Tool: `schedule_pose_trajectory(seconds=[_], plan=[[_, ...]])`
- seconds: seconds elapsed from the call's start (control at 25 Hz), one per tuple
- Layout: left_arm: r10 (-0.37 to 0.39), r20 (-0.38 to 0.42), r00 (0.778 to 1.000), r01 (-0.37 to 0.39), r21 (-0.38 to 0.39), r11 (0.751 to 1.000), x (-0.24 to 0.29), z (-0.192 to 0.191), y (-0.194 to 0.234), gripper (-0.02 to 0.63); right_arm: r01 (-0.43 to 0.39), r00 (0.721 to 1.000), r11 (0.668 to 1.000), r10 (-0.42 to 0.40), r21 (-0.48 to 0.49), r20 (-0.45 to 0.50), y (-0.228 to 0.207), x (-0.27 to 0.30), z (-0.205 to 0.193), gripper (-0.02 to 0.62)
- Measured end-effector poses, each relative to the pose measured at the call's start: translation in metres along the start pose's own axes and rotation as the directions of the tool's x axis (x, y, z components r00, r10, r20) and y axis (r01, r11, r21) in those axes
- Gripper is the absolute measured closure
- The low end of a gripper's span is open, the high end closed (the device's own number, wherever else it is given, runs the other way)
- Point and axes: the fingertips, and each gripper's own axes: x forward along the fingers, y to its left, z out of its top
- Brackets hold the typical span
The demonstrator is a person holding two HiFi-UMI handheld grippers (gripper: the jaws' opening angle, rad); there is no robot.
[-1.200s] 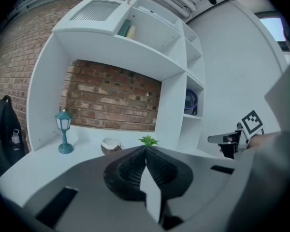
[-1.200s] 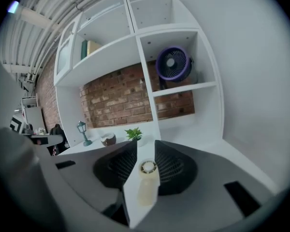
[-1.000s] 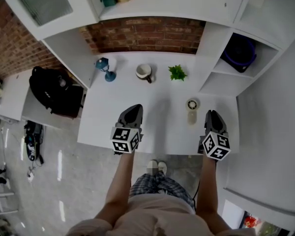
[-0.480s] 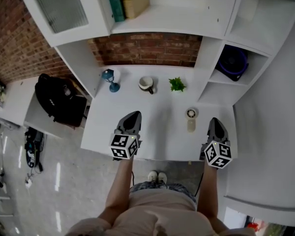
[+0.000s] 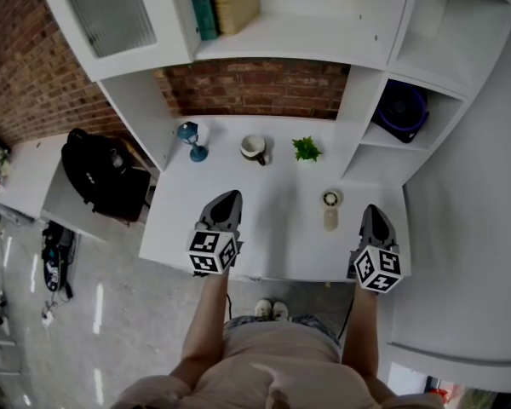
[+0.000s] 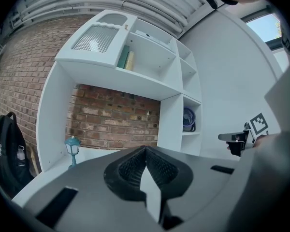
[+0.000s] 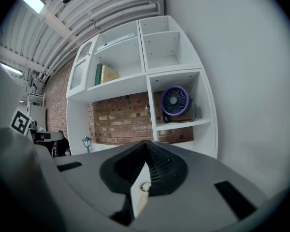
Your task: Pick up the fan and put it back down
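Small white handheld fan (image 5: 330, 209) lying flat on the white desk (image 5: 277, 220), untouched.
It lies between the left tongs (image 5: 226, 201) and the right tongs (image 5: 372, 215), nearer the right and apart from both. Each pair hangs over the desk's near edge, tips pressed together, nothing clamped between them.

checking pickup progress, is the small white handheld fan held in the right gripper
No, the small white handheld fan lies on the white desk apart from the right gripper, whose jaws are shut empty.
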Motion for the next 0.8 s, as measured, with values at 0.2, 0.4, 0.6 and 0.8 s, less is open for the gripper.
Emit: schedule_pose_trajectory(seconds=[0.2,0.4,0.6,0.8], plan=[[-0.002,0.0,1.0,0.002,-0.003,1.0,0.0025,0.0015,0.0003,0.578,0.005,1.0,1.0,-0.005,-0.002,-0.01,-0.0026,0.0021,-0.001,0.581],[-0.001,-0.003,1.0,0.001,-0.009,1.0,0.0046,-0.0001,0.0023,0.578,0.006,1.0,1.0,-0.006,-0.005,-0.013,-0.0035,0.0035,-0.0019,0.581],[-0.003,-0.007,1.0,0.003,-0.014,1.0,0.0044,-0.0008,0.0028,0.578,0.004,1.0,1.0,-0.004,-0.005,-0.024,-0.0033,0.0035,-0.0033,0.581],[-0.002,-0.012,1.0,0.002,-0.02,1.0,0.0017,-0.0035,0.0035,0.578,0.007,0.999,1.0,-0.007,-0.003,-0.033,-0.0027,0.0009,-0.0078,0.581]])
